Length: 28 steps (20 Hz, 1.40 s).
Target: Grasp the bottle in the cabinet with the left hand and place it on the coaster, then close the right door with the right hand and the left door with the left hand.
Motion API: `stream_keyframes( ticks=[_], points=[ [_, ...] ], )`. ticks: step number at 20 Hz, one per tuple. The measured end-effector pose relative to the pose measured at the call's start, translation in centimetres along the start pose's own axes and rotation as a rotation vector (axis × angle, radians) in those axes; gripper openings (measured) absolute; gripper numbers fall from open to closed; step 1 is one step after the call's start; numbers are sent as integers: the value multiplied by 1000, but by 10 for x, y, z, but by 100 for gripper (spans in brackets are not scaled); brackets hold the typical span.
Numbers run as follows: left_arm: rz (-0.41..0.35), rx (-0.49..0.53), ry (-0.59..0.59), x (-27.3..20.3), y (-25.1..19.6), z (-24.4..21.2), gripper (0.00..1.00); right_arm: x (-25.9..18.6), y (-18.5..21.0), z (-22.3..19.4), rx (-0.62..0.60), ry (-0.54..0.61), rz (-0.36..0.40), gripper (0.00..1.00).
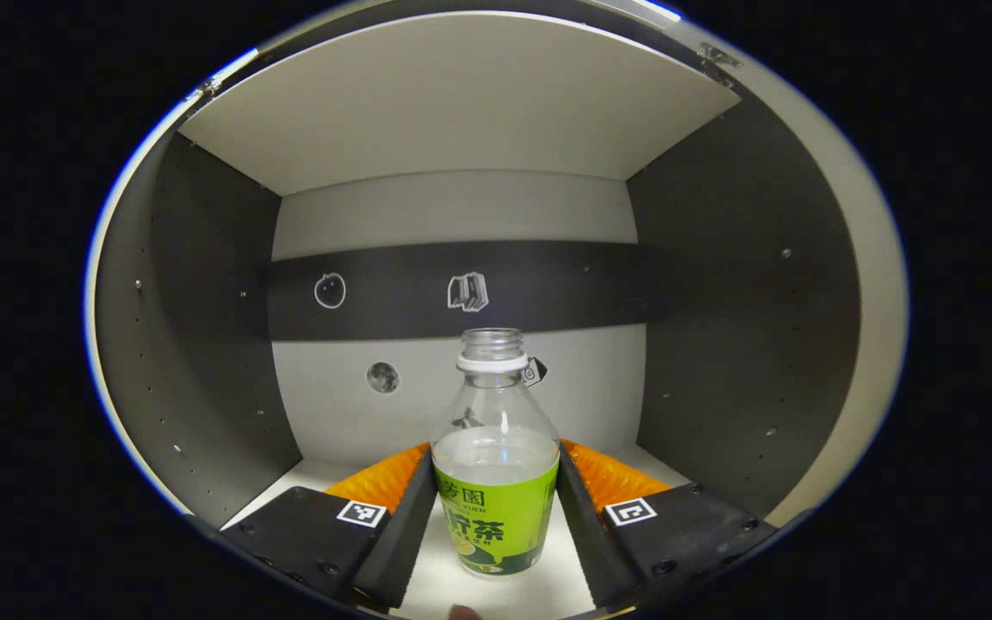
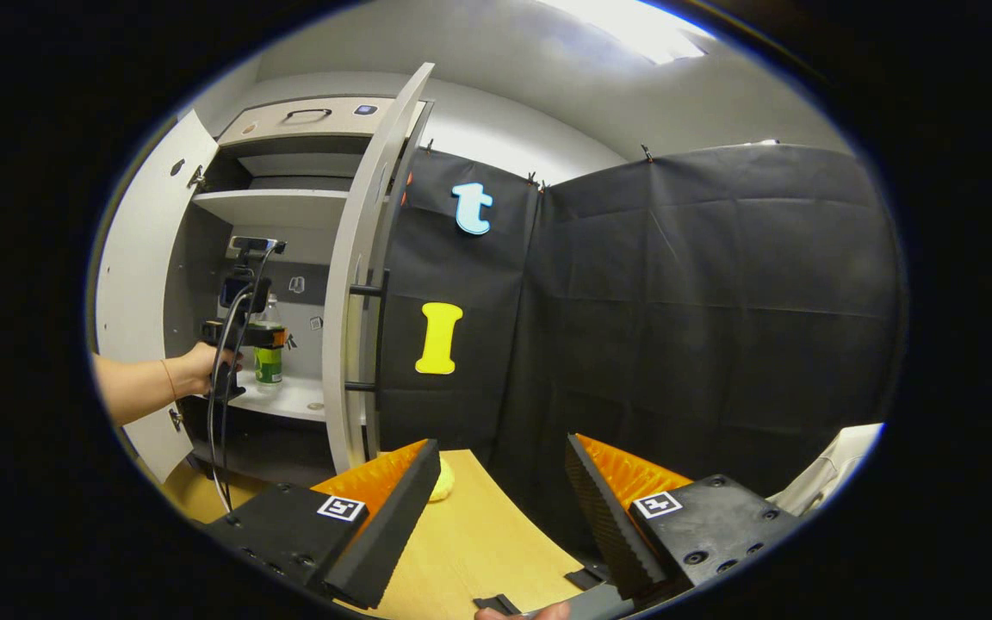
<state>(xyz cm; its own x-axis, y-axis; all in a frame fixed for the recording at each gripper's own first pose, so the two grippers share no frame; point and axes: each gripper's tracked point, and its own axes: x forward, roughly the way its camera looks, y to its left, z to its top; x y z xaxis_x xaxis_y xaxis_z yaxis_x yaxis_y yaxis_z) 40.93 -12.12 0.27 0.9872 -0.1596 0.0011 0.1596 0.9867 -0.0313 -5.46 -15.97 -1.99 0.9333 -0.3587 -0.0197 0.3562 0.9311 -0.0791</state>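
A clear bottle (image 1: 496,465) with a green label and no cap stands upright on the cabinet's white shelf (image 1: 505,590). My left gripper (image 1: 494,456) is open, with one finger close on each side of the bottle. The right gripper view shows the same bottle (image 2: 269,362) inside the cabinet, with a hand holding the left gripper (image 2: 265,337) at it. Both cabinet doors stand open: the left door (image 2: 139,284) and the right door (image 2: 358,301). My right gripper (image 2: 503,448) hangs open and empty over the wooden table (image 2: 479,551). A pale yellow coaster (image 2: 444,487) lies partly hidden behind its left finger.
Dark side walls (image 1: 203,344) and a shelf board above (image 1: 461,103) close in the bottle's compartment. The right door carries a dark handle (image 2: 367,336). Black cloth (image 2: 677,327) forms the booth's wall behind the table. A cable (image 2: 219,430) hangs from the left gripper.
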Motion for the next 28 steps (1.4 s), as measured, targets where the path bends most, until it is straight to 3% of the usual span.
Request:
stream_keyframes(
  ticks=[8, 13, 14, 16, 21, 28],
  points=[
    [-74, 6, -38, -101, -1, 13, 77, 2, 29, 15, 48, -69, 108, 97],
    [-138, 26, -89, -182, -21, 4, 77, -3, 54, 29, 53, -114, 221, 98],
    [-146, 19, -92, -198, -26, -5, 77, -2, 57, 30, 54, -117, 235, 94],
    [-145, -11, -88, -227, -33, -26, 77, 0, 60, 31, 61, -119, 257, 97],
    [-70, -29, -31, -287, -42, -104, 77, 10, 72, 35, 68, -132, 315, 97],
    [-19, -20, -24, -345, -68, -190, 77, 17, 95, 35, 83, -151, 465, 98]
  ],
)
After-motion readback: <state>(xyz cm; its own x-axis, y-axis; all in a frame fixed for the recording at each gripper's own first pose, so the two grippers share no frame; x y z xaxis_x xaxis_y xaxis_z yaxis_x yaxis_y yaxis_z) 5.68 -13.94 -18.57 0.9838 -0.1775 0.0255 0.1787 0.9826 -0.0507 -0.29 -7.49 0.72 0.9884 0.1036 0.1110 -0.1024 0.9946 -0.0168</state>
